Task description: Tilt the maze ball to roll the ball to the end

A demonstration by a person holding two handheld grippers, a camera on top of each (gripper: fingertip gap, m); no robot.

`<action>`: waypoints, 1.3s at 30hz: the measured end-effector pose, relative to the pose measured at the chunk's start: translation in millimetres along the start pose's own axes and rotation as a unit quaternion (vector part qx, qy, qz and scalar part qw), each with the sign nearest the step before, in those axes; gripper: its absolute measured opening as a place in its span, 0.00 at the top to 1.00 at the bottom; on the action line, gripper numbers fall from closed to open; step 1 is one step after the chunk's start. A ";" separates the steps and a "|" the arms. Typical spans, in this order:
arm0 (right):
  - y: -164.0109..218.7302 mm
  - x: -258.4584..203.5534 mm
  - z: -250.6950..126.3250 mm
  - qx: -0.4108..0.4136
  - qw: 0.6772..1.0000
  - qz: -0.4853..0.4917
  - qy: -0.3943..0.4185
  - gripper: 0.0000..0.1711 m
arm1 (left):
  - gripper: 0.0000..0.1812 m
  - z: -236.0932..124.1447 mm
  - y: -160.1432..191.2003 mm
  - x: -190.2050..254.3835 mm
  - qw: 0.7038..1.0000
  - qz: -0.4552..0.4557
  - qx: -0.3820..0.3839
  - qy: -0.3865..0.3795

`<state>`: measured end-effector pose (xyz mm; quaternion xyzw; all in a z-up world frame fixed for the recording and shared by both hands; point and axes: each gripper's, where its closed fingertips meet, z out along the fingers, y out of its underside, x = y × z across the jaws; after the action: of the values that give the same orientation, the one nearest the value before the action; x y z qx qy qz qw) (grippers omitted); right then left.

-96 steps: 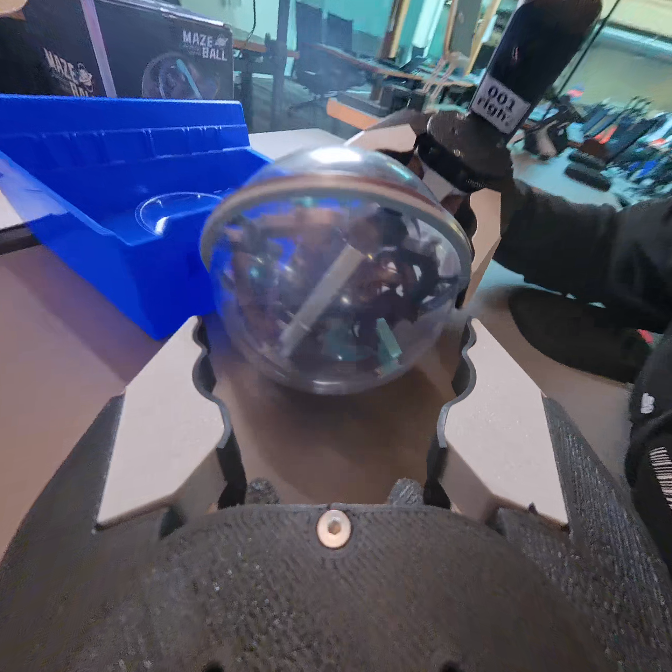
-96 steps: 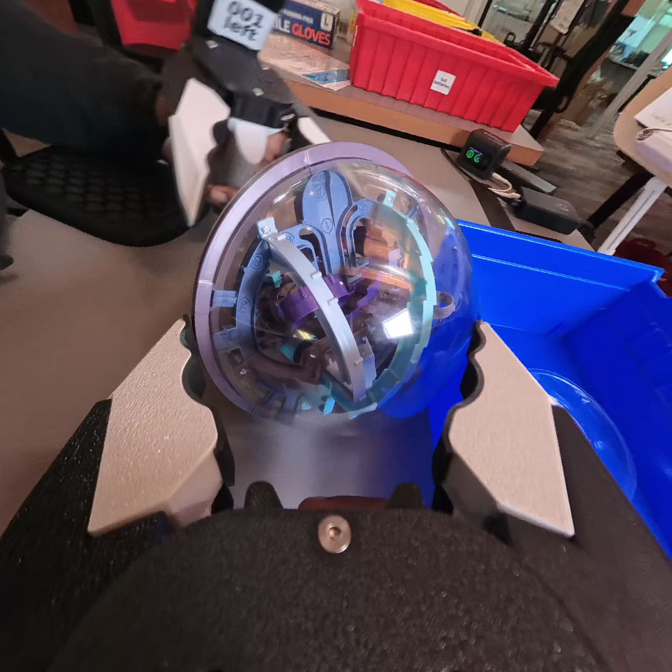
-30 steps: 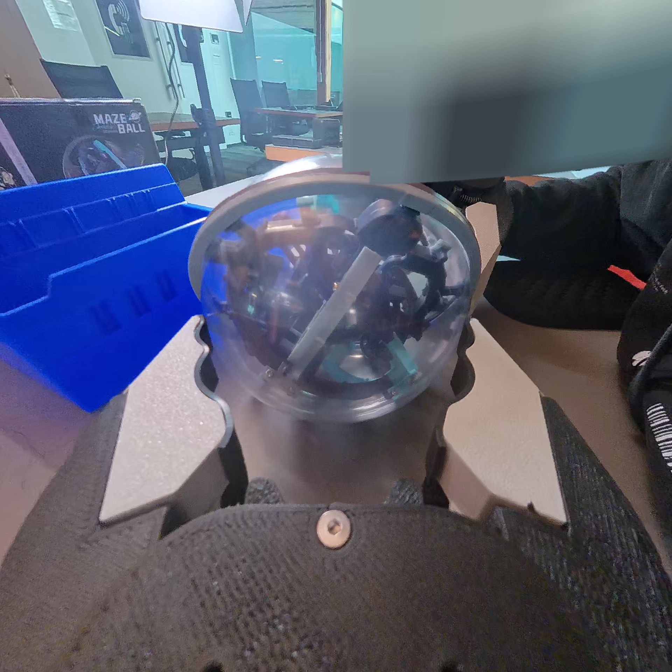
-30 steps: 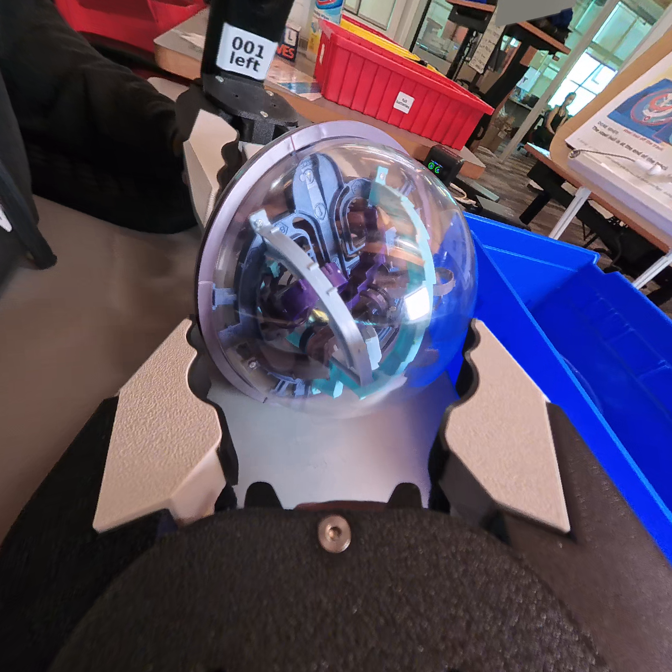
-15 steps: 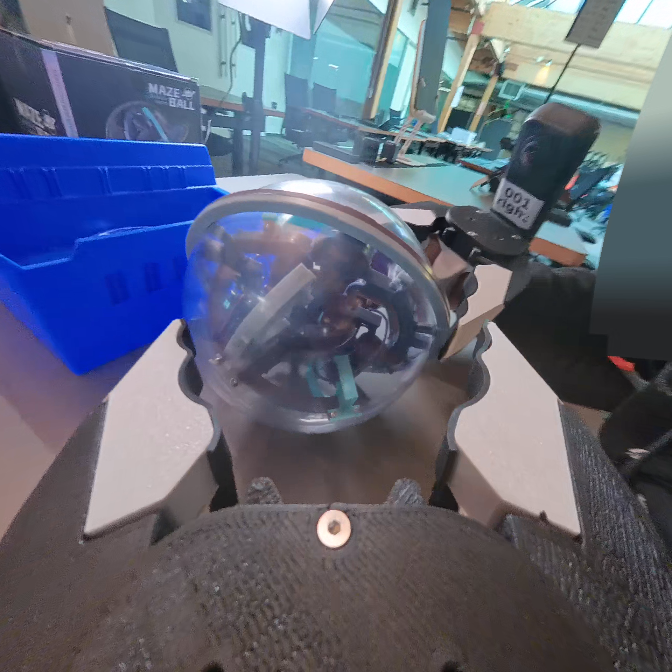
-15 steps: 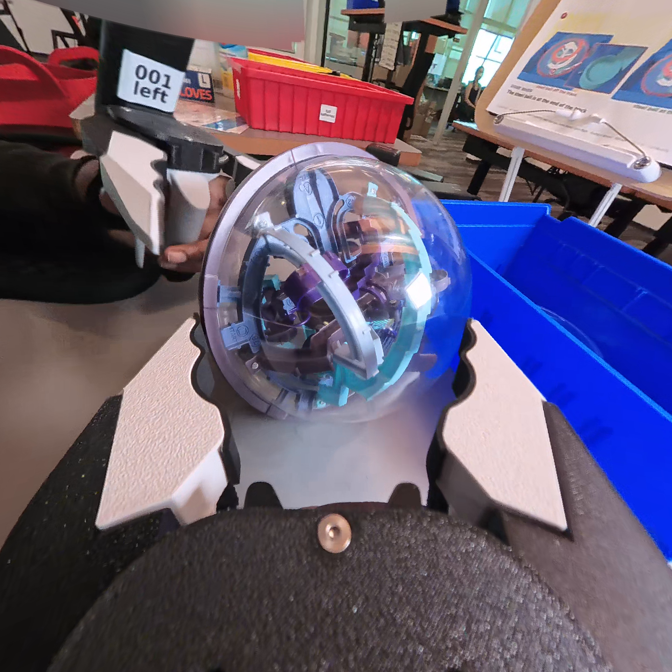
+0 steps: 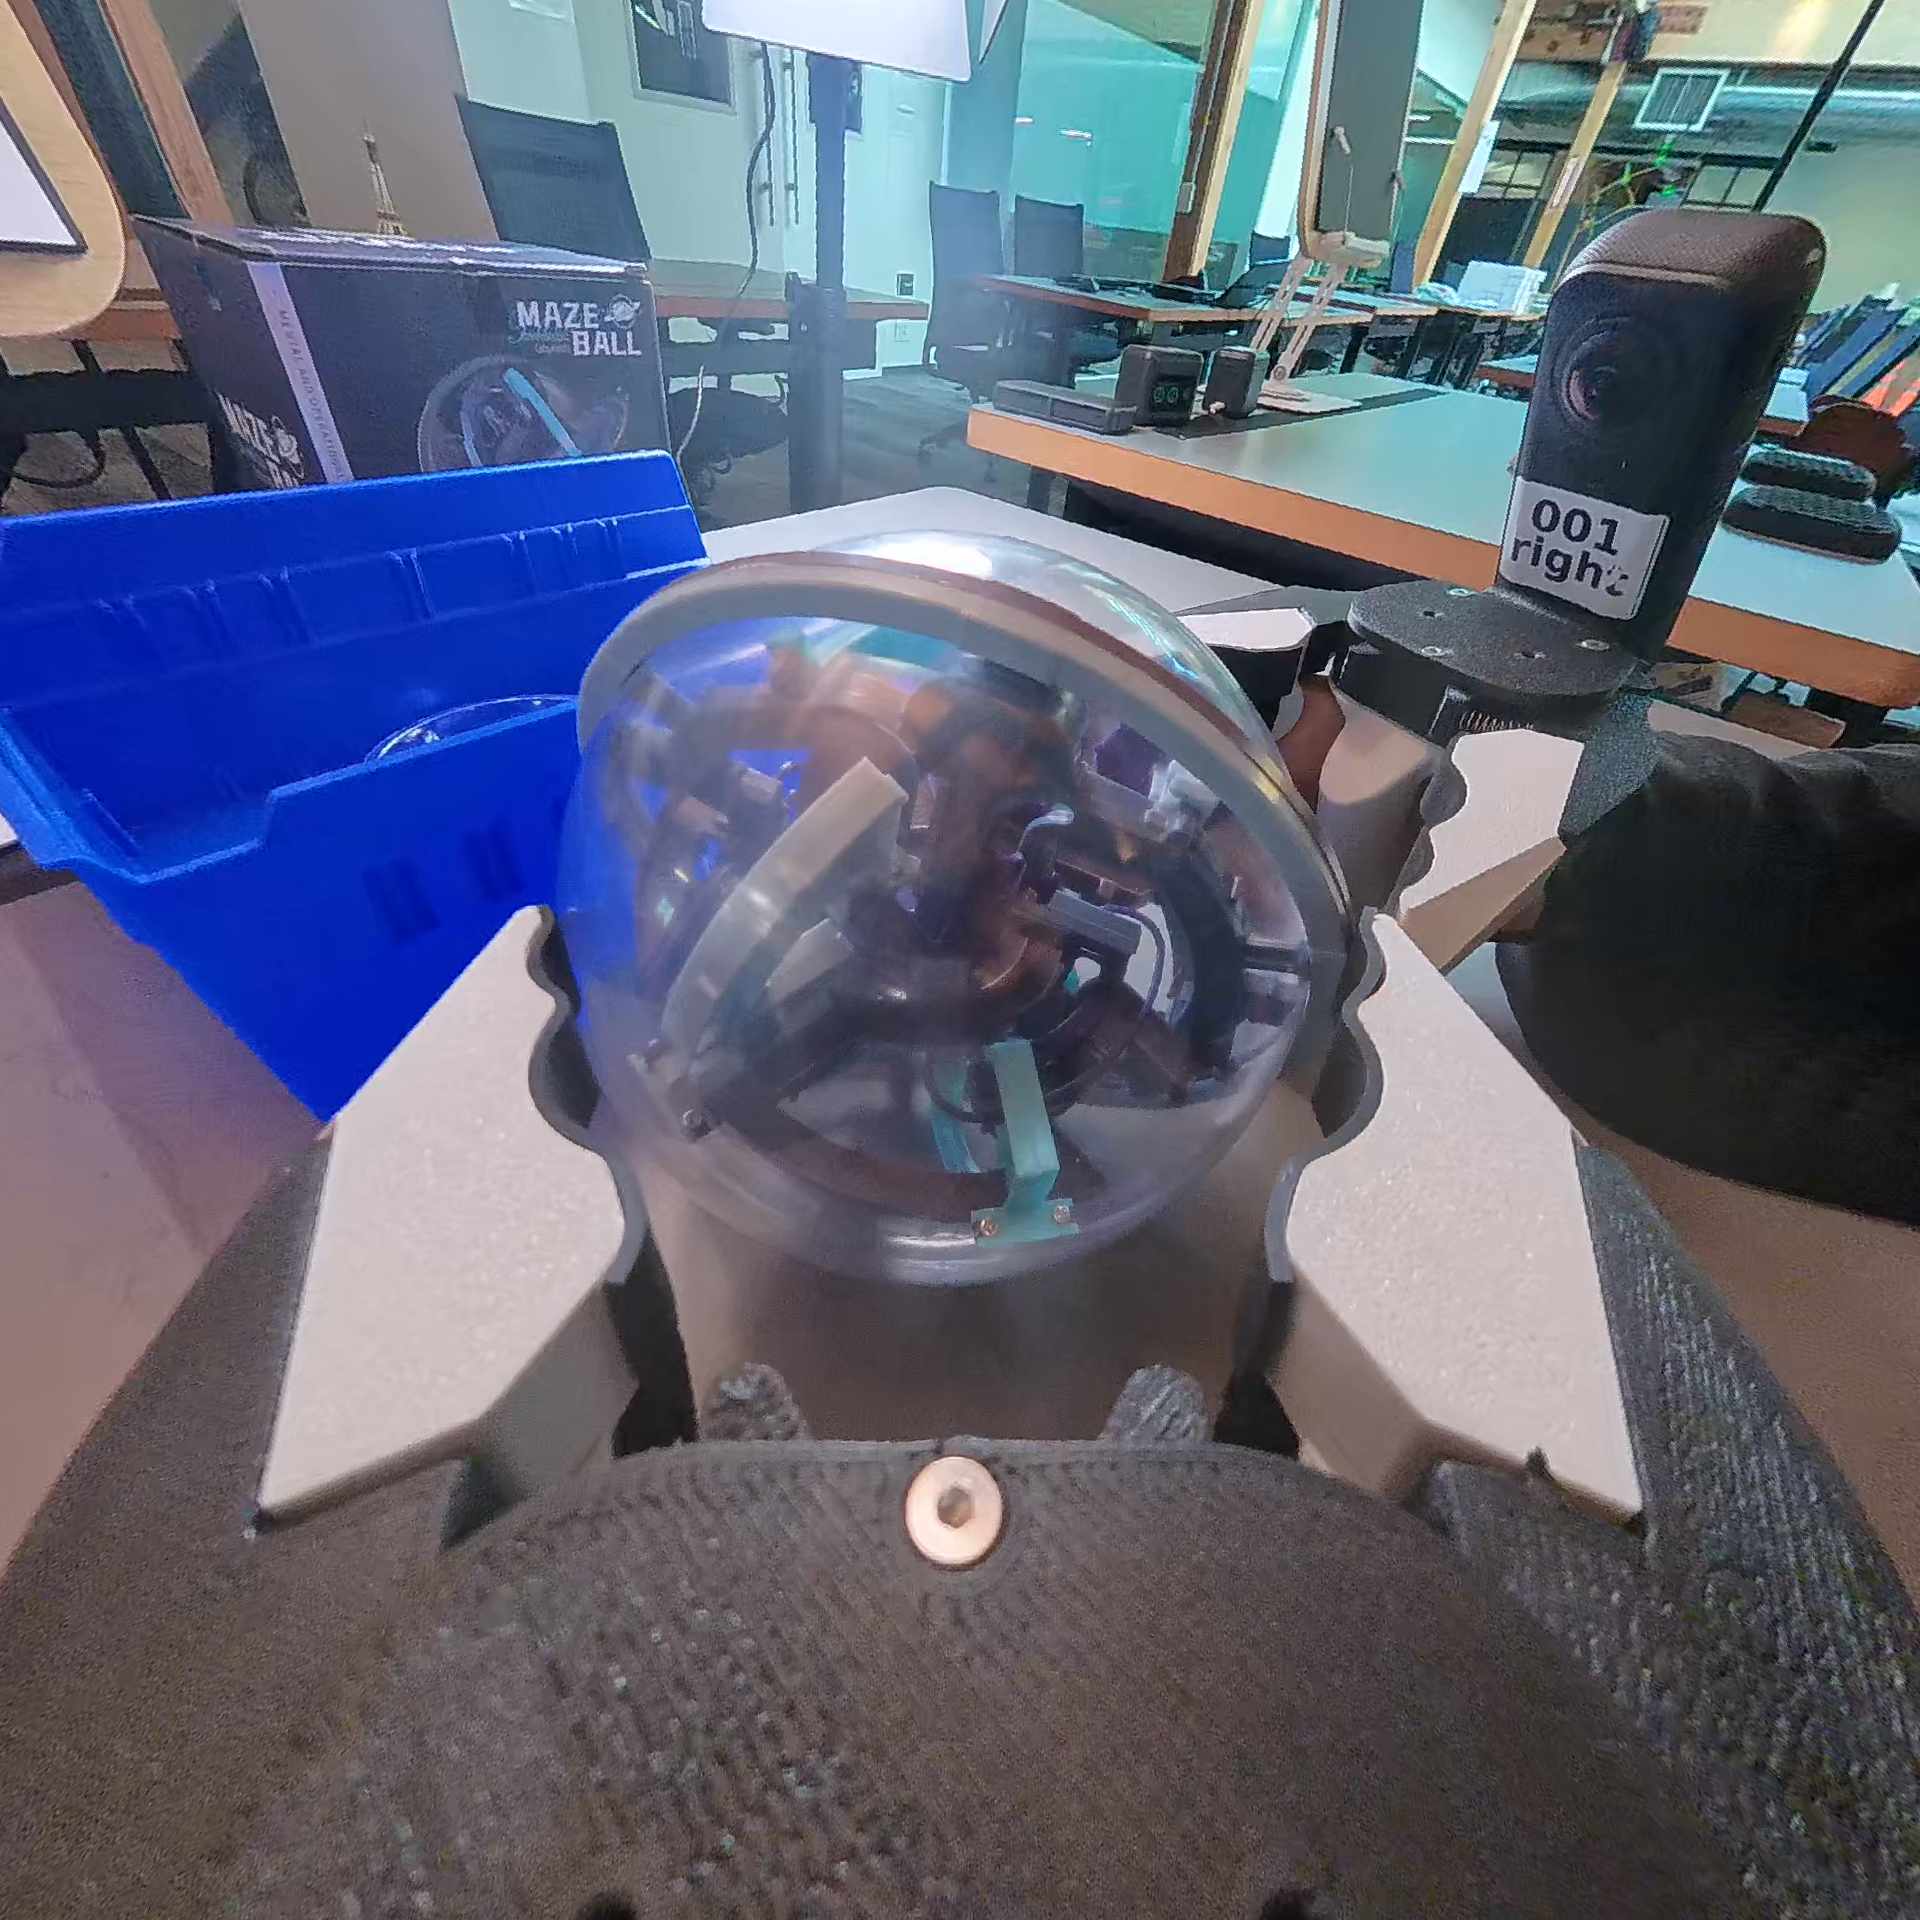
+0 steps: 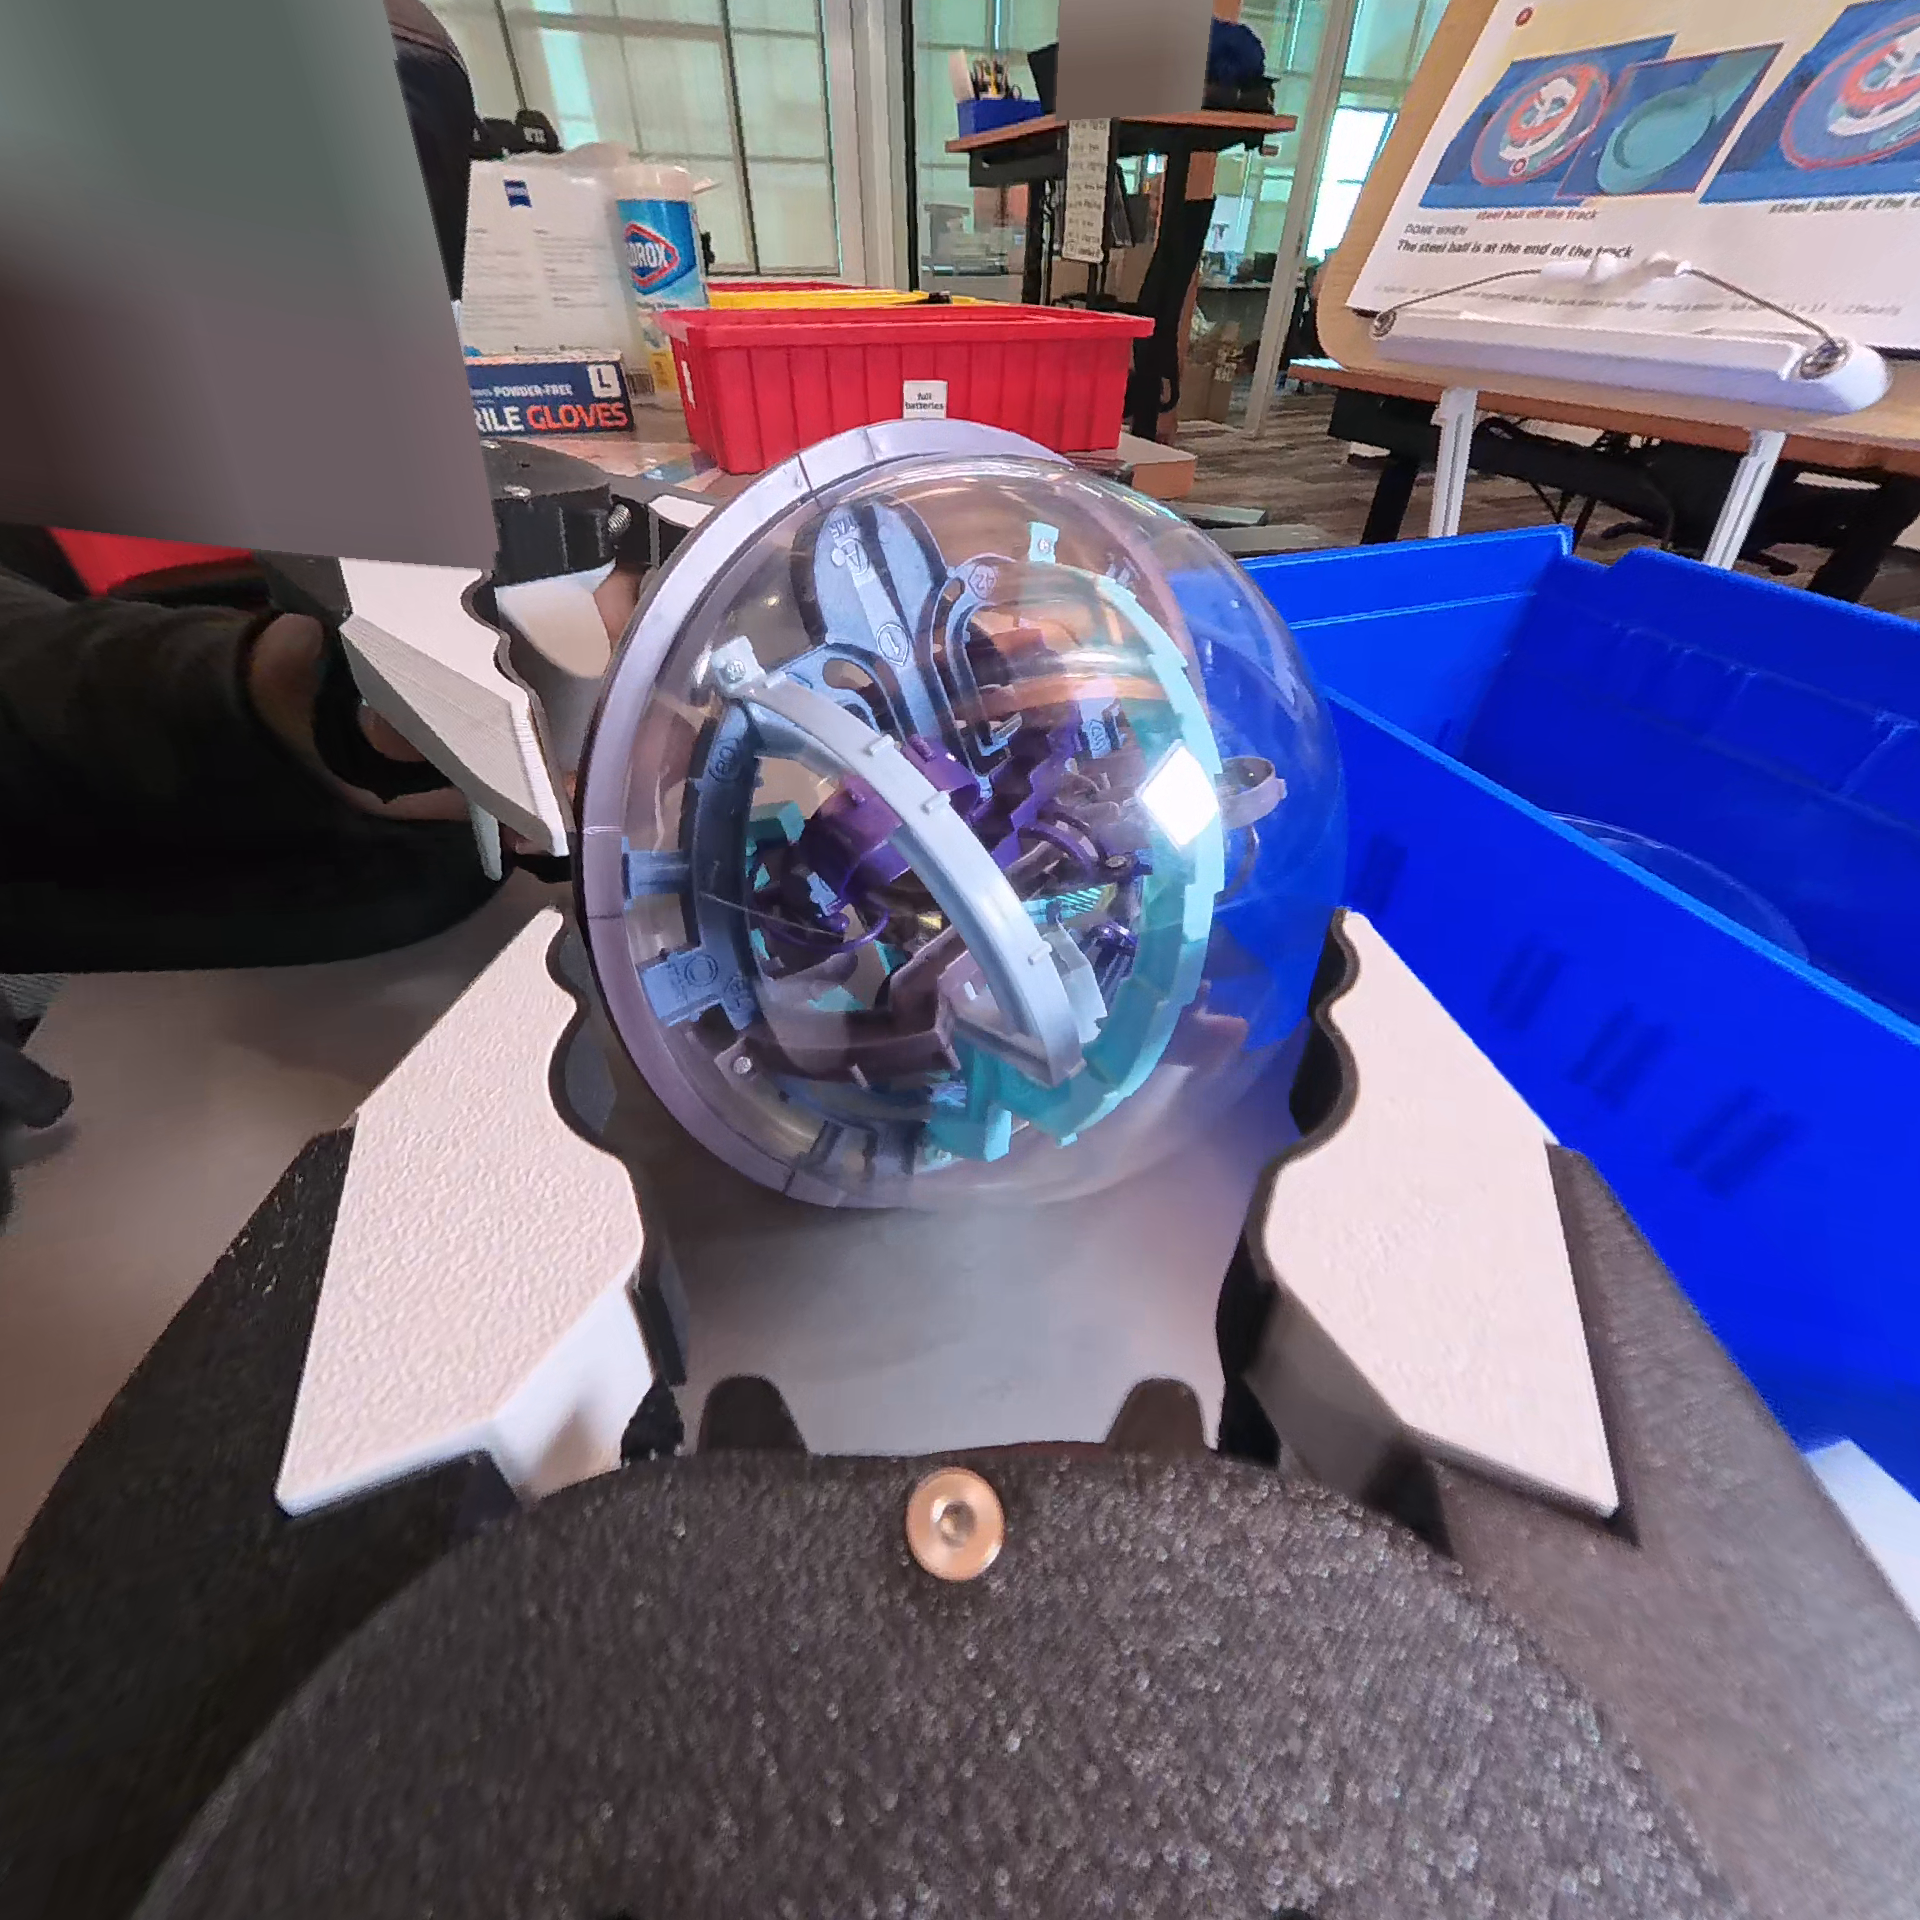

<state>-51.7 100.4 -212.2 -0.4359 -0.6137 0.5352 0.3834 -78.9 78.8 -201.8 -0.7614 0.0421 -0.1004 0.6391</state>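
The maze ball [image 7: 940, 914] sits between the two tools, the left tool [image 7: 945, 997] and right tool [image 8: 951, 997] facing each other, each pinching it, above the desk [image 7: 125, 1122] beside the blue bin [image 7: 312, 727]. Its seam ring [image 8: 623, 790] stands tilted, nearer the left tool, so both wrists must roll together. I cannot pick out the small ball inside.

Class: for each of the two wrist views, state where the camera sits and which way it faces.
Left wrist view: on the left gripper, facing the maze ball and right gripper behind it; own fingers show.
Right wrist view: on the right gripper, facing the opposite way; left gripper behind.
Shared: ball, blue bin.
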 end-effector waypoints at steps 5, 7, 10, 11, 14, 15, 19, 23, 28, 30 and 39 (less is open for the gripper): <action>0.0 -1.2 -0.8 0.008 1.000 0.015 0.002 0.22 | 0.23 -2.5 -2.7 0.9 1.000 0.000 0.006 0.008; 0.4 -1.1 -1.4 0.012 1.000 0.020 0.001 0.22 | 0.24 -3.7 -4.2 1.1 1.000 -0.001 0.011 0.012; 0.5 -0.5 -0.8 0.016 1.000 0.027 -0.002 0.22 | 0.25 -4.9 -5.3 0.4 1.000 -0.002 0.014 0.012; 0.4 -0.3 -0.6 0.017 0.999 0.029 -0.003 0.22 | 0.25 -5.2 -5.5 -0.1 1.000 -0.003 0.016 0.012; 0.2 0.2 0.5 0.020 0.999 0.033 -0.004 0.22 | 0.26 -6.0 -6.1 -1.3 1.000 -0.006 0.018 0.013; 0.2 0.1 0.7 0.021 0.999 0.034 -0.005 0.22 | 0.26 -6.3 -6.1 -1.5 1.000 -0.006 0.019 0.013; 0.4 -0.4 1.2 0.021 0.999 0.033 -0.005 0.22 | 0.26 -7.0 -6.4 -1.4 1.000 -0.004 0.023 0.015; 0.6 -3.2 2.6 0.019 1.000 0.019 -0.001 0.22 | 0.25 -7.0 -7.3 -1.9 0.999 -0.011 0.029 0.018; 1.1 -7.9 5.1 0.014 1.000 -0.006 0.004 0.22 | 0.23 -5.9 -6.6 -3.4 0.999 -0.021 0.029 0.019; 1.2 -8.2 4.9 0.014 1.000 -0.007 0.004 0.22 | 0.23 -5.7 -6.7 -3.2 0.999 -0.019 0.028 0.020; 2.0 -8.0 3.4 0.012 1.000 -0.011 0.002 0.27 | 0.26 -10.3 -9.0 -9.0 0.997 -0.036 0.030 0.054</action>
<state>-52.0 91.8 -214.6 -0.4255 -0.6113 0.5372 0.3958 -90.4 72.2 -192.2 -0.7366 0.0465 -0.1656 0.6541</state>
